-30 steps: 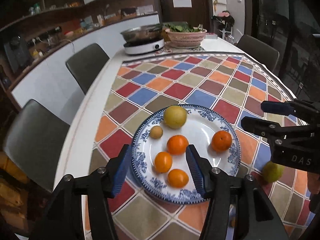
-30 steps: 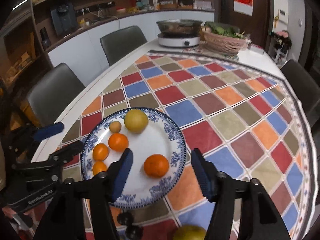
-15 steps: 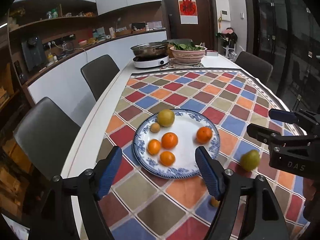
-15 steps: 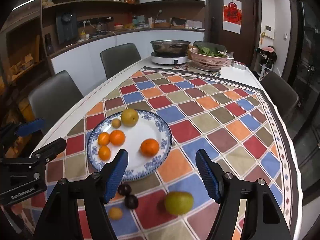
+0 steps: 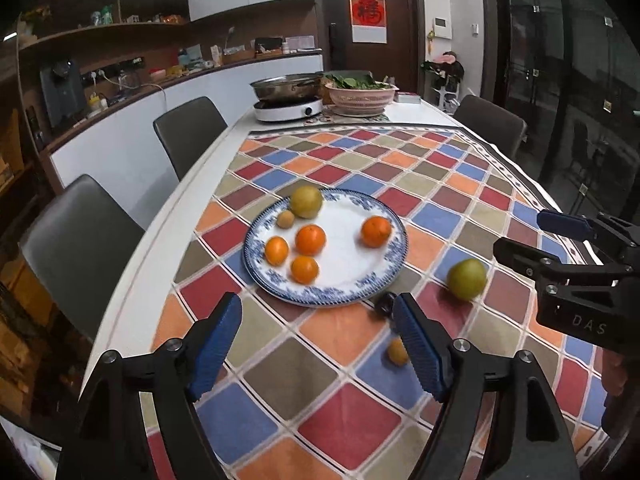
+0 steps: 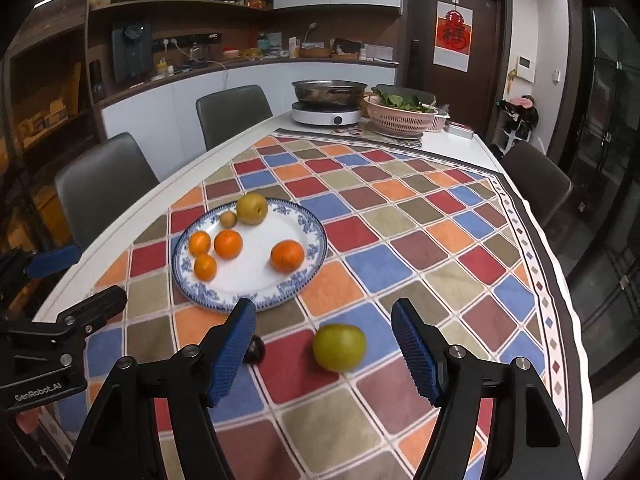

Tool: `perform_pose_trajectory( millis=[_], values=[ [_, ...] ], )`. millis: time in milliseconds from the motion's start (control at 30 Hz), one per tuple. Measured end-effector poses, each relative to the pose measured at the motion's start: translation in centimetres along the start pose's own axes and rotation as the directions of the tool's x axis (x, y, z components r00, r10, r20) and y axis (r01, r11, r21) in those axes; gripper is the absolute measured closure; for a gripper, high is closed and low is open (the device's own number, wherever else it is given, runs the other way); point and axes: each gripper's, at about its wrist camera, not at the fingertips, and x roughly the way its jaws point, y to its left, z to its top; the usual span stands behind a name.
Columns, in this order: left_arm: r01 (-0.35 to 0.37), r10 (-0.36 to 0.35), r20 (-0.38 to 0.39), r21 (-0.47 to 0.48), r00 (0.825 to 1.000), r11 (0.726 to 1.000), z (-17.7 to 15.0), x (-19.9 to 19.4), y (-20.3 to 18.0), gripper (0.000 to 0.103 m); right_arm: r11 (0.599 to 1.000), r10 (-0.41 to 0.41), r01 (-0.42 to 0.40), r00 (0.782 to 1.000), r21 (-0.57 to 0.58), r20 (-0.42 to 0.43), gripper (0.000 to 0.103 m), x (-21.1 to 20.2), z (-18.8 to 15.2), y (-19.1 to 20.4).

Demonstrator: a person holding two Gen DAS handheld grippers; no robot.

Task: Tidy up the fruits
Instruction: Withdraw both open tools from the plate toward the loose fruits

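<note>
One checkered tablecloth (image 6: 400, 240), white table (image 6: 256, 132), kitchen

A: Left gripper (image 5: 320, 344): what goes down?
B: Black angular frame, two fingers (image 5: 216, 344) faced with ribbed blue pads, silver screws at the joints. White "GenRobot.AI" lettering on its side.
A: Right gripper (image 6: 324, 344)?
B: Same build: black arms, blue ribbed pads, silver screws. Side marking reads "DAS" where visible.
</note>
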Motion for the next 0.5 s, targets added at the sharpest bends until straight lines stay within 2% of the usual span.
perform_pose_trajectory(
  millis=[500],
  values=[
    [0.062, -0.059, -0.075, 0.038, 0.995, 0.997, -3.8, 2.1, -3.1, 0.025, 1.000, 0.002, -0.003, 0.998, -0.010, -0.068, 0.032, 0.7, -4.7, -1.3]
  ],
)
